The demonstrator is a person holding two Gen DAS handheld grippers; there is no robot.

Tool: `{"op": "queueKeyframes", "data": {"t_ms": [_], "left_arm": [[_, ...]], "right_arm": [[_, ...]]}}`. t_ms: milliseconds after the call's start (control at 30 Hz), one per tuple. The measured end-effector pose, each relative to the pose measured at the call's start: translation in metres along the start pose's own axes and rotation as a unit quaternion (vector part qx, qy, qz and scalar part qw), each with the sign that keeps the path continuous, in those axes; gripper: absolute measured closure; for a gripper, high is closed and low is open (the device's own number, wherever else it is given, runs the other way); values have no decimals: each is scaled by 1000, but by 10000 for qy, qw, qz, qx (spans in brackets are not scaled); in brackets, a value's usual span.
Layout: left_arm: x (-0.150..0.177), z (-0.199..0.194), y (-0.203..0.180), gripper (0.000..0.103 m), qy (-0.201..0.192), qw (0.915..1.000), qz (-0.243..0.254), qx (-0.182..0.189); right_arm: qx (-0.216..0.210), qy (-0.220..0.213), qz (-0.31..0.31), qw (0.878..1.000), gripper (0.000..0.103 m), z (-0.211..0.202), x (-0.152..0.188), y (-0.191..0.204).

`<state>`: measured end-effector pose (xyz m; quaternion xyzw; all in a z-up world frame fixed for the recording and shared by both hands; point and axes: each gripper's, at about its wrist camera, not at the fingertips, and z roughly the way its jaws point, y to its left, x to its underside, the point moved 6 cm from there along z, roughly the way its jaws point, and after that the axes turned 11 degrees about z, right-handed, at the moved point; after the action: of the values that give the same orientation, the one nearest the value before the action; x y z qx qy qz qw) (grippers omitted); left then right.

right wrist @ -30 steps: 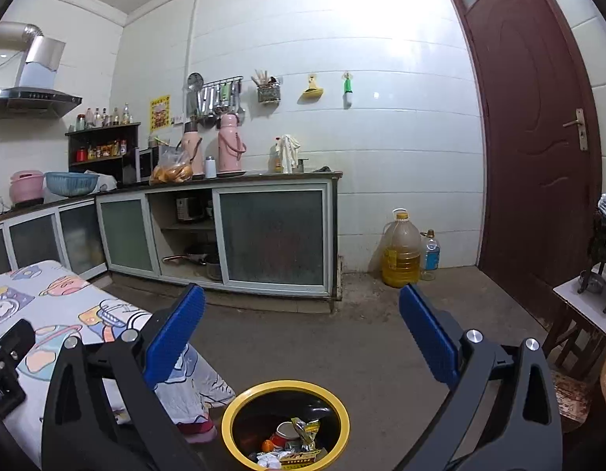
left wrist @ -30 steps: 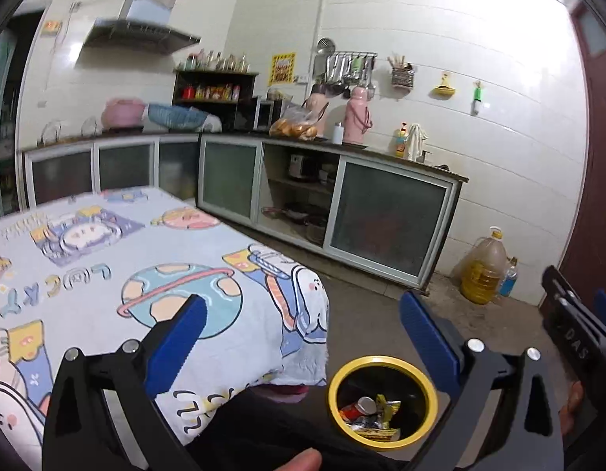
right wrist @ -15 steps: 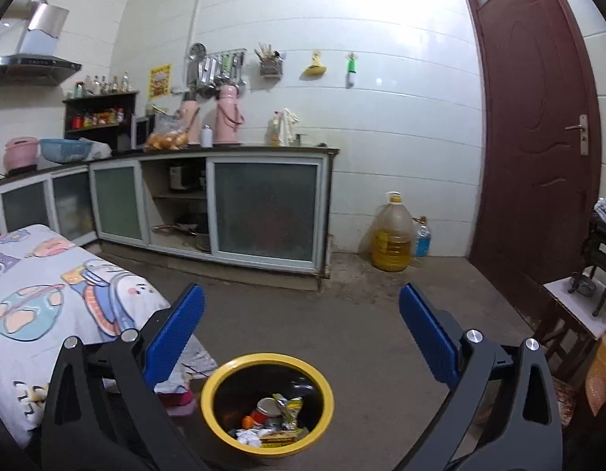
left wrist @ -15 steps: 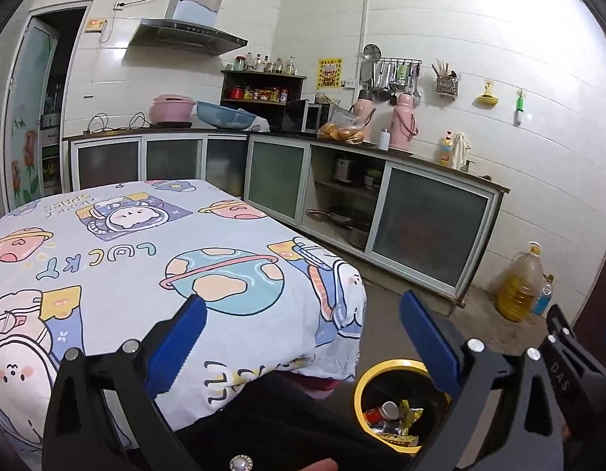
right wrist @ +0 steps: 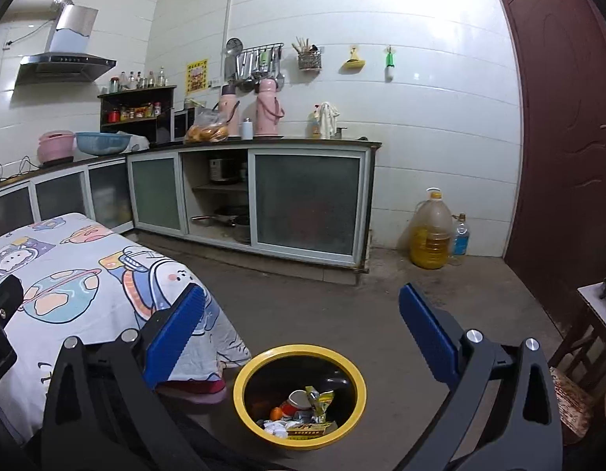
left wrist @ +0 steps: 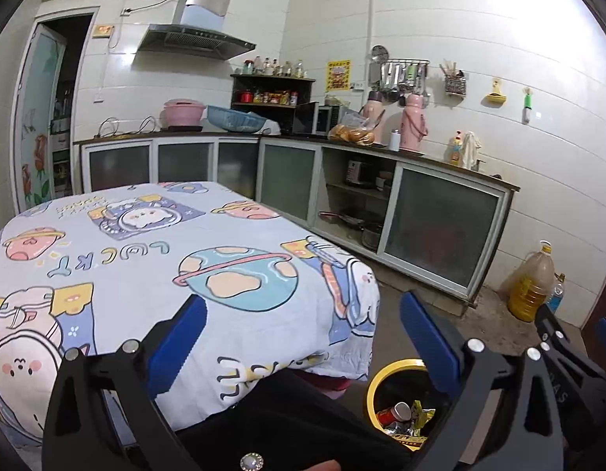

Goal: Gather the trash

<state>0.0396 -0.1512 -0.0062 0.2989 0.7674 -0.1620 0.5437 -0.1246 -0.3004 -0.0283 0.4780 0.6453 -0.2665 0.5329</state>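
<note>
A yellow-rimmed black trash bin (right wrist: 240, 382) stands on the floor beside the table; it also shows in the left wrist view (left wrist: 375, 378). Inside lie wrappers, a can and paper scraps (right wrist: 303, 412). My right gripper (right wrist: 301, 333) is open and empty, held above the bin. My left gripper (left wrist: 301, 337) is open and empty, held over the table's near corner, left of the bin. The table (left wrist: 146, 259) wears a cartoon-print cloth with no trash showing on it. The right gripper's body (left wrist: 570, 365) shows at the right edge of the left wrist view.
Kitchen counters with glass-front cabinets (right wrist: 307, 204) run along the back walls. A large oil jug (right wrist: 430, 231) and a small bottle (right wrist: 459, 235) stand by the brown door (right wrist: 566, 137). A wooden stool (right wrist: 589, 333) is at the right. Bare concrete floor (right wrist: 342, 298) lies between table and cabinets.
Both grippers have risen and drawn back leftward; the bin now sits lower and further right in the views. More of the table shows in the left wrist view. Both stay open.
</note>
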Motion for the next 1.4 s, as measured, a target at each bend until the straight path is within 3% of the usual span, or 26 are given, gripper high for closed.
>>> {"op": "queueKeyframes", "data": {"t_ms": [300, 667, 1400], "left_arm": [[6, 3, 5, 8, 127, 9998, -45, -128], [3, -2, 1, 8, 41, 9998, 69, -187], [8, 7, -8, 8, 257, 9994, 194, -135]], "right_arm": [[-3, -114, -293, 9995, 8, -3, 1, 13], [-11, -36, -215, 9998, 8, -1, 1, 9], [161, 91, -136, 9997, 8, 6, 3, -1]]}}
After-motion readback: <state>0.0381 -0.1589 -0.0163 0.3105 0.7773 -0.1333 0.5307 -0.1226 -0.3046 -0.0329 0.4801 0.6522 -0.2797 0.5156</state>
